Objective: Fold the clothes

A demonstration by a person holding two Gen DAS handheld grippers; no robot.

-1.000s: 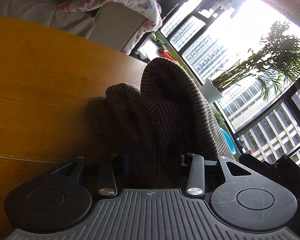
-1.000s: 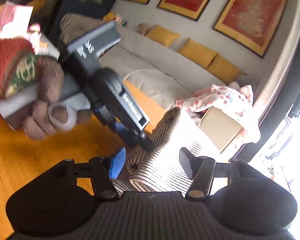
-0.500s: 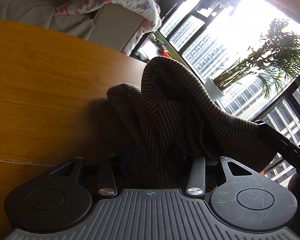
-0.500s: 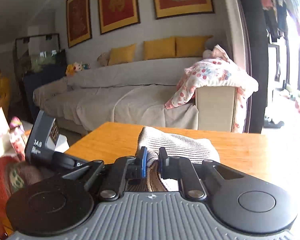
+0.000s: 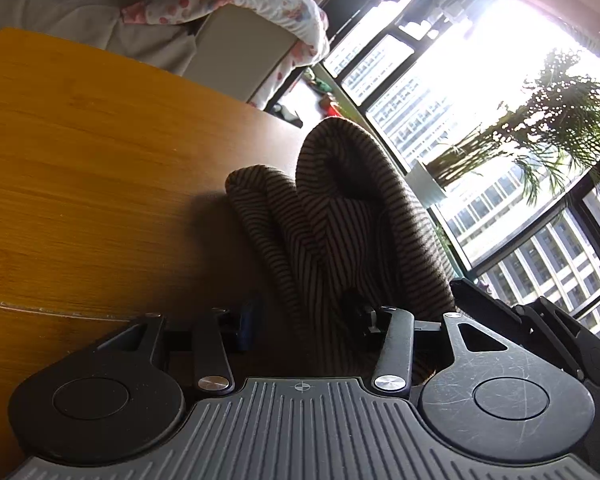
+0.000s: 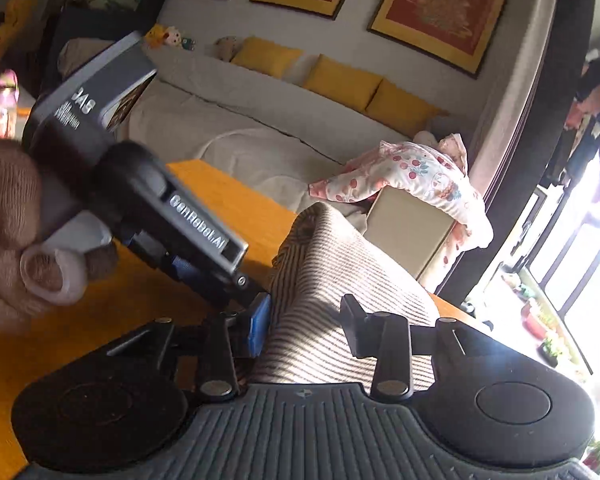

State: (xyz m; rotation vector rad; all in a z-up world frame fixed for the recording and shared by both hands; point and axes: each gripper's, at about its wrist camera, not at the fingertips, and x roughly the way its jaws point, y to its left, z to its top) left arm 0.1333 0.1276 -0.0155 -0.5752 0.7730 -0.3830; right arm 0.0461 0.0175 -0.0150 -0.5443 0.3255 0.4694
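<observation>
A beige garment with thin dark stripes [image 5: 340,216] lies bunched in thick folds on the orange wooden table [image 5: 80,168]. My left gripper [image 5: 304,320] is open, its fingers either side of the cloth's near end. In the right wrist view the same garment [image 6: 340,280] rises as a ridge between the fingers of my right gripper [image 6: 304,324], which is open around it. The left gripper's body [image 6: 172,216], held in a gloved hand [image 6: 16,240], reaches the cloth from the left. The right gripper's black body [image 5: 540,328] shows at the left wrist view's right edge.
A grey sofa [image 6: 236,132] with yellow cushions stands behind the table. A floral blanket [image 6: 416,176] hangs over a beige box beside it. Large windows [image 5: 480,100] and a potted plant [image 5: 540,132] lie past the table's far edge.
My right gripper was shut on the garment half a second ago and has opened, swinging back beside the left one. The left gripper stays put around the cloth.
</observation>
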